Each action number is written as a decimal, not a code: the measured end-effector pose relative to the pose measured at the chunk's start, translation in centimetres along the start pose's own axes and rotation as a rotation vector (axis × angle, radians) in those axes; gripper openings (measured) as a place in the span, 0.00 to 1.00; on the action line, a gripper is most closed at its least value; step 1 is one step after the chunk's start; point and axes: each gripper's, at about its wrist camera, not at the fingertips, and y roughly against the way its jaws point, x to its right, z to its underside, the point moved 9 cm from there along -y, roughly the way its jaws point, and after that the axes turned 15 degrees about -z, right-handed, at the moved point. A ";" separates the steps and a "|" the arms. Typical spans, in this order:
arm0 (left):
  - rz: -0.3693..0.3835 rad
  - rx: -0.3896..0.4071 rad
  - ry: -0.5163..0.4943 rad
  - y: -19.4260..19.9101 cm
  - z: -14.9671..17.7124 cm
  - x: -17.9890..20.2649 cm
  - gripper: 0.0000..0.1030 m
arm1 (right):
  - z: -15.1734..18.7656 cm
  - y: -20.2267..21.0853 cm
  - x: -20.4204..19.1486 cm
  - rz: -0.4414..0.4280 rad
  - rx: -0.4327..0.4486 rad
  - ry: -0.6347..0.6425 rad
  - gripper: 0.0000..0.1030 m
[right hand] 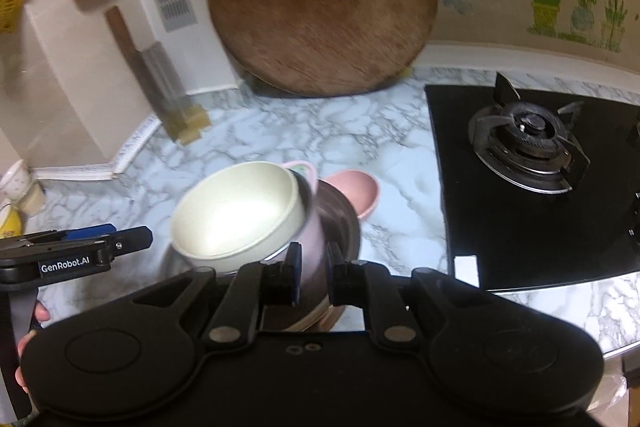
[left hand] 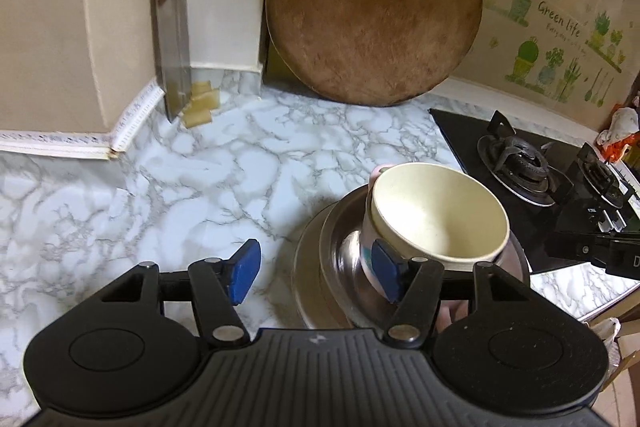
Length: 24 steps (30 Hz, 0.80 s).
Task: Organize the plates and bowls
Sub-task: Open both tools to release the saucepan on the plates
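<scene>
Left wrist view shows the left gripper (left hand: 316, 273) spread wide and holding nothing, its right blue pad just beside the cream round bowl (left hand: 436, 215). That bowl sits tilted in a stack of shiny steel plates (left hand: 316, 267) on the white marble-patterned counter (left hand: 180, 187). Right wrist view shows the right gripper (right hand: 312, 275) narrowed onto the near rim of the steel plates, with a pink shallow dish (right hand: 360, 193) behind them. A round brown wooden chopping board (left hand: 374, 7) leans on the wall beside the black gas hob (right hand: 536, 183).
</scene>
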 end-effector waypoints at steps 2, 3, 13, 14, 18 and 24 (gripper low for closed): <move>-0.005 0.023 0.003 1.2 0.1 -0.5 0.67 | 0.3 0.7 -0.7 -0.014 0.020 0.013 0.13; -0.004 0.031 0.008 1.8 0.1 -0.7 0.68 | 0.3 1.0 -1.0 -0.020 0.028 0.020 0.13; -0.004 0.090 0.028 6.7 2.0 -2.0 0.78 | 1.4 4.0 -4.3 -0.085 0.126 0.081 0.78; -0.004 0.093 0.031 7.1 2.2 -2.1 0.79 | 1.5 4.3 -4.6 -0.098 0.135 0.083 0.94; 0.004 0.109 0.049 8.4 3.1 -2.3 1.00 | 1.8 4.8 -5.6 -0.129 0.169 0.098 1.00; 0.006 0.121 0.057 9.7 4.0 -2.4 1.00 | 2.4 5.7 -7.0 -0.144 0.183 0.139 1.00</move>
